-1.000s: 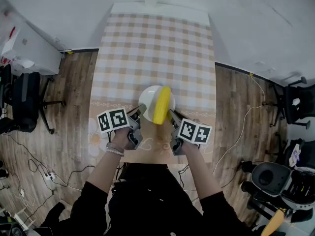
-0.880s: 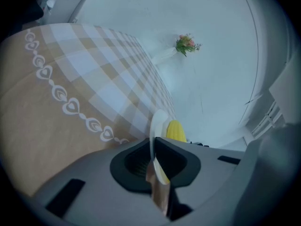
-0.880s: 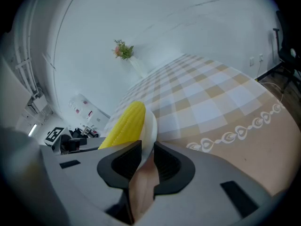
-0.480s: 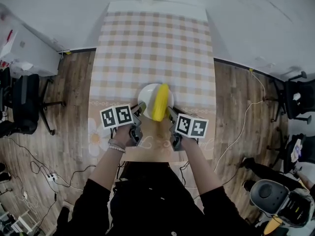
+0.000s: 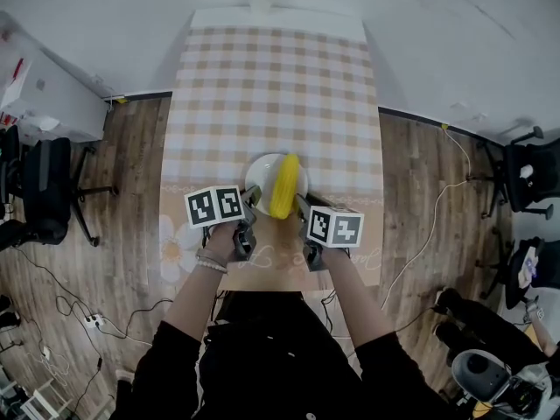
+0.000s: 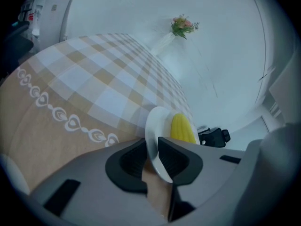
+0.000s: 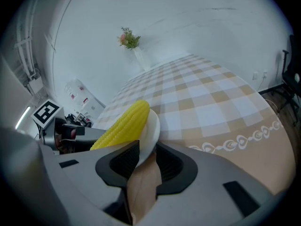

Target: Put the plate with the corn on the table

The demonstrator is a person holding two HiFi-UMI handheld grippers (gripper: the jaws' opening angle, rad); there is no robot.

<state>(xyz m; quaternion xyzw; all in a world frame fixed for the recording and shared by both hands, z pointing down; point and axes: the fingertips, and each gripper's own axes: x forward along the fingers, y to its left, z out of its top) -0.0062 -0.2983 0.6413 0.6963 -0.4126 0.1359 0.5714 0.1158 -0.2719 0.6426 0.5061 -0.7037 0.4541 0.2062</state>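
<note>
The plate [image 5: 261,178] with the corn [image 5: 286,185] seems to rest flat on the checked worktop [image 5: 271,86], near its front edge. The left claw [image 6: 151,150] and right claw [image 7: 146,155] flank it. Both are opening, released, with the plate's rim loose between their pads.

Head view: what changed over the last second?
The left gripper and right gripper are letting go. Their jaws are opening, and the rim of the plate is between them but no longer pinched. The plate, with the corn on it, stayed put on the table, and the grippers flank it as before.
</note>
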